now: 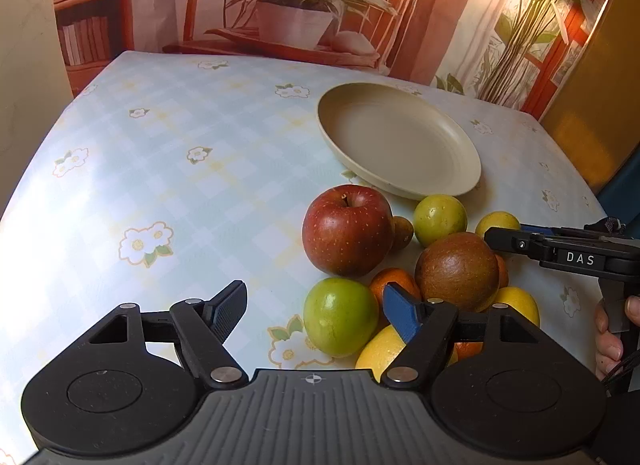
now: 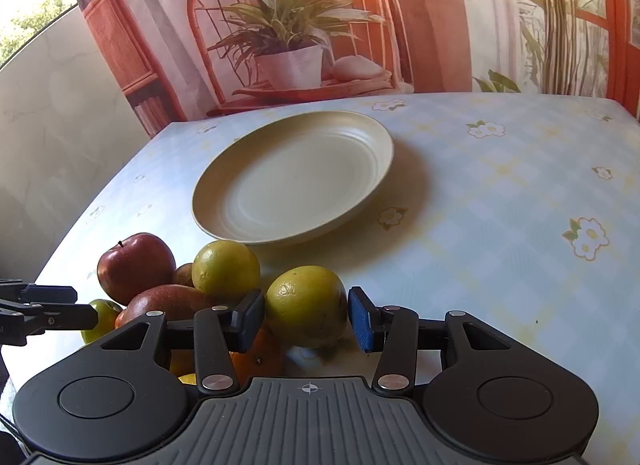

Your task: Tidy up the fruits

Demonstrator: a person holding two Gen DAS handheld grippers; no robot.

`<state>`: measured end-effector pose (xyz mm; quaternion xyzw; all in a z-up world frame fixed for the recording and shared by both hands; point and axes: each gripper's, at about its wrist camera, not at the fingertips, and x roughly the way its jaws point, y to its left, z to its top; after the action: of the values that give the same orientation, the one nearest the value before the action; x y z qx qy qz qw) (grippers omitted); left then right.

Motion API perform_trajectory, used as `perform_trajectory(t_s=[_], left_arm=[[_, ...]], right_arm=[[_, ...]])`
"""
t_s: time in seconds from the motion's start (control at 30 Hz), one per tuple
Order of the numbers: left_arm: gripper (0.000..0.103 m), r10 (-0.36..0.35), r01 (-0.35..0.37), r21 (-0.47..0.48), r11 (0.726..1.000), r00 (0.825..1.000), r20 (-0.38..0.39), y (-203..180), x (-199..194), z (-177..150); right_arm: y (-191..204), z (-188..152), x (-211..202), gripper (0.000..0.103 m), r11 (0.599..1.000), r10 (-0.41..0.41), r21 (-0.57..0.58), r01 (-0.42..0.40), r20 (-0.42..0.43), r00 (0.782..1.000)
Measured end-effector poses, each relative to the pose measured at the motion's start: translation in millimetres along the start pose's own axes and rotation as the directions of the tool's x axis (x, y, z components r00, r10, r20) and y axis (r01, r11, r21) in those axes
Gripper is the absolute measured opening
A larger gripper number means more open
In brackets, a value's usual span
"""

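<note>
A: Landmark is the cream plate (image 2: 292, 177). It sits bare on the tabletop (image 2: 500, 201), which wears a pale checked cloth with white flowers.

B: Fruit pile (image 1: 400, 265) position?

A: All on the near side of the plate, bunched together. Red apple (image 1: 347, 230) closest to the plate's near rim, a yellow-green citrus (image 1: 439, 219) beside it, also just off the rim. A brownish-red apple (image 1: 457, 271) lies farther from the plate, with an orange (image 1: 394, 285) and a green apple (image 1: 340, 316) farther still.

B: Left gripper (image 1: 316, 315)?

A: Jaws stand wide. The green apple lies between the fingers but nearer the blue pad; I see no contact on the black side, so nothing is gripped.

B: Right gripper (image 2: 306, 319)?

A: On the pile's side away from the red apple. A yellow-green orange (image 2: 306, 311) sits between its fingers, near the plate's near rim. The black pad (image 2: 248, 319) looks to be touching the peel; the blue pad (image 2: 360, 323) is just beside it, and I cannot tell whether it presses. No earlier view to compare.

B: Person?

A: Only fingers of a hand (image 1: 610, 329) on the right gripper's handle, at the left view's edge.
</note>
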<state>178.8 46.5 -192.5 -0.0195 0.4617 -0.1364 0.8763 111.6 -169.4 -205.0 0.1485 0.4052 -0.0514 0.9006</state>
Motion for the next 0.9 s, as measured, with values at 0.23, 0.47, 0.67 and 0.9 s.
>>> perform_trajectory(t_s=[0.23, 0.47, 0.67, 0.9], left_arm=[[0.069, -0.056, 0.052, -0.090, 0.995, 0.998, -0.037, 10.8, 8.3, -0.1], [0.067, -0.096, 0.089, -0.126, 0.988, 0.994, -0.058, 15.9, 18.5, 0.9], [0.049, -0.138, 0.129, -0.133, 0.983, 0.989, -0.057, 16.5, 16.5, 1.3], [0.048, -0.104, 0.099, -0.158, 0.982, 0.994, -0.020, 30.4, 1.2, 3.3]], right_arm=[[0.3, -0.3, -0.5, 0.043, 1.000, 0.000, 0.002, 0.000, 0.001, 1.000], [-0.1, -0.8, -1.1, 0.043, 1.000, 0.000, 0.002, 0.000, 0.001, 1.000], [-0.3, -1.3, -1.6, 0.043, 1.000, 0.000, 0.001, 0.000, 0.001, 1.000], [0.1, -1.6, -1.0, 0.043, 1.000, 0.000, 0.002, 0.000, 0.002, 1.000]])
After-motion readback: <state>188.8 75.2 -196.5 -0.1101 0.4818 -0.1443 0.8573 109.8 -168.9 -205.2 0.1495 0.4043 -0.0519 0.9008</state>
